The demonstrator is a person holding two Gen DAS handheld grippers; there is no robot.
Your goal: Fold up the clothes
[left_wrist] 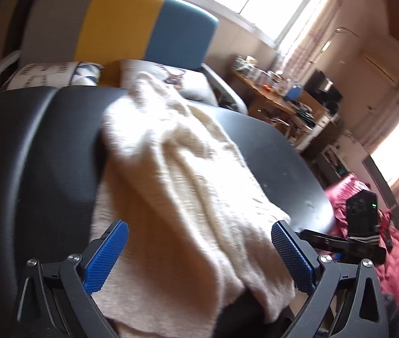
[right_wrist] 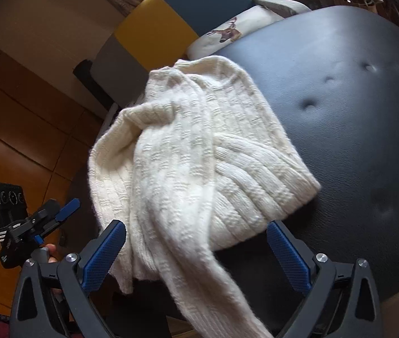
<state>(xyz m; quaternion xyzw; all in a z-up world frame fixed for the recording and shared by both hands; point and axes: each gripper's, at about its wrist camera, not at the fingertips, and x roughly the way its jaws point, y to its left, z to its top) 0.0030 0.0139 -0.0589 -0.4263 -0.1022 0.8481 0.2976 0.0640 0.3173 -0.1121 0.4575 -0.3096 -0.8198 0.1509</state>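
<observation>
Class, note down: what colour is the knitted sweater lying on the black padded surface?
Cream white, with a ribbed knit texture. The sweater shows best in the right wrist view.

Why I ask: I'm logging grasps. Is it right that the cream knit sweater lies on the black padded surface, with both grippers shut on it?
Not quite. The cream knit sweater does lie on the black padded surface, but neither gripper is shut on it. The right gripper is open in the right wrist view, and the left gripper is open in the left wrist view.
</observation>
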